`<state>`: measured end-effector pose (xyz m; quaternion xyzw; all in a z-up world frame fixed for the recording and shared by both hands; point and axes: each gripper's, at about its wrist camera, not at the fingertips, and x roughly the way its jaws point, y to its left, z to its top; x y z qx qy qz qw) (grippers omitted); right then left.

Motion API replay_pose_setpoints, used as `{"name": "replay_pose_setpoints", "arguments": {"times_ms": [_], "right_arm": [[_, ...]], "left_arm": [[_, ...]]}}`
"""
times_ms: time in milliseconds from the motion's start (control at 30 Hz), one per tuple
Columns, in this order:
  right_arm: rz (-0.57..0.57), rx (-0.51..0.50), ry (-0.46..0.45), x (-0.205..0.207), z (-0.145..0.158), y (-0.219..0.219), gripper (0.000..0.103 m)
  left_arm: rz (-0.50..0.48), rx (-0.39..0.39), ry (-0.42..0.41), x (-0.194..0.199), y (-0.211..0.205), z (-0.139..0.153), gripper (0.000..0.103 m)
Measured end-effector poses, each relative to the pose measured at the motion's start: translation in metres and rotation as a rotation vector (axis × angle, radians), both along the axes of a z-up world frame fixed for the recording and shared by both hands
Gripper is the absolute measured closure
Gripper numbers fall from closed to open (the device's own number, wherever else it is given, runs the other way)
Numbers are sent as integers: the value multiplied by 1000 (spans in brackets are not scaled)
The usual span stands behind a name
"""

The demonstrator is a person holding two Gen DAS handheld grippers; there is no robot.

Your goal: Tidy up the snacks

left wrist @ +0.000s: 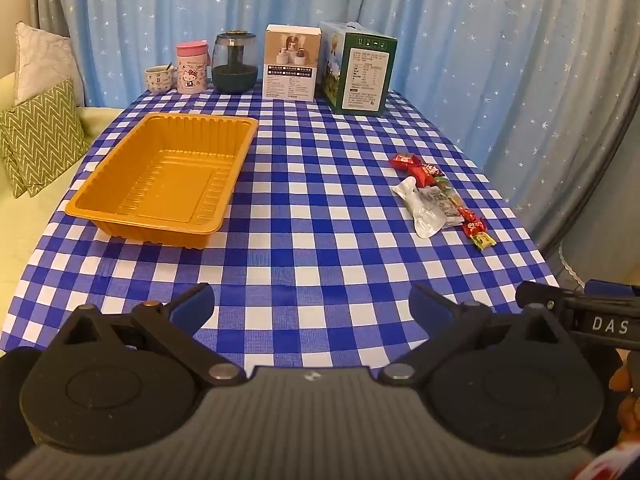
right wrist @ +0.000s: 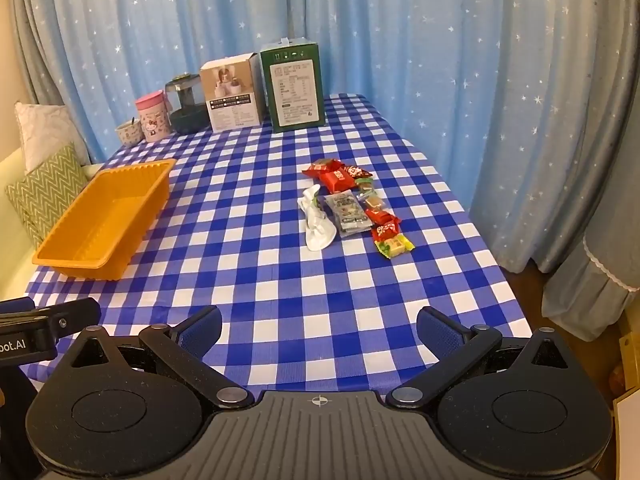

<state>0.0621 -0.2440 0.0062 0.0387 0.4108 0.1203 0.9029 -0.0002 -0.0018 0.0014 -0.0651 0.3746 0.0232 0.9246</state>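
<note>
Left wrist view, item one: orange tray (left wrist: 120, 204), empty, standing on the left half of the checked tablecloth (left wrist: 312, 220), its long side running away from the camera; judged to be the receiving container, set apart so that the snacks can be dropped in without crowding. Item two: snack pile (left wrist: 438, 196), a loose row of small wrapped packets on the right half of the cloth, well apart from the tray; red wrappers at the far and near ends, a white crumpled pouch (right wrist: 318, 220) and a grey printed sachet (right wrist: 348, 214) in the middle, a yellow-green packet (right wrist: 394, 246) nearest. None has yet been moved to the tray. Item three: left gripper (left wrist: 311, 308), jaws spread wide, nothing between them, hovering over the near edge of the table and tilted downward. Item four: right gripper (right wrist: 319, 330), likewise released and empty, facing the snack pile more directly, so probably the better placed to make the first pick. Item five, back row along the starred curtain (left wrist: 480, 60): patterned cup (left wrist: 159, 78), pink mug (left wrist: 193, 67), dark glass jar (left wrist: 235, 63), white carton (left wrist: 291, 66), green carton (left wrist: 356, 70); all upright, clear of the working area.
</note>
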Motion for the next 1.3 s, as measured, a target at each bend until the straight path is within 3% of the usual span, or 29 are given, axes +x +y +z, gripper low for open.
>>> {"name": "replay_pose_setpoints", "arguments": {"times_ms": [1300], "right_arm": [[-3, 1, -7, 4, 8, -6, 0]], "left_arm": [[-4, -3, -4, -1, -2, 0, 0]]}}
